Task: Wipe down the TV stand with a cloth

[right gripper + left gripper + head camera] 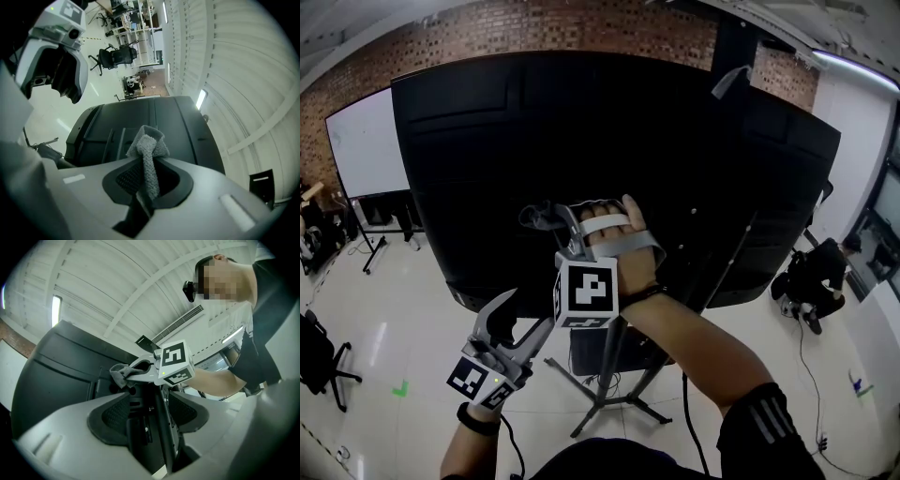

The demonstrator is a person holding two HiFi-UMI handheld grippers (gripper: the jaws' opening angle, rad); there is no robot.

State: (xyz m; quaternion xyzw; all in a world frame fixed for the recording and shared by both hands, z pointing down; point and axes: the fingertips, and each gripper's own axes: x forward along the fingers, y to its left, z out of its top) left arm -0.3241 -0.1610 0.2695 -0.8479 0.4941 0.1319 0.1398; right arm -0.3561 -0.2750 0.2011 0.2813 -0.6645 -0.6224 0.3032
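Note:
A large black TV shows its back, carried on a dark stand with splayed legs. My right gripper is raised against the lower back of the TV, shut on a grey cloth. In the right gripper view the cloth stands up pinched between the pads, with the TV's back behind it. My left gripper hangs lower left, open and holding nothing. The left gripper view looks up past its pads at the stand's column, the right gripper and the cloth.
A whiteboard on a wheeled frame stands at the left, against a brick wall. An office chair is at the lower left. A person sits low at the right. A cable hangs beside the stand's legs.

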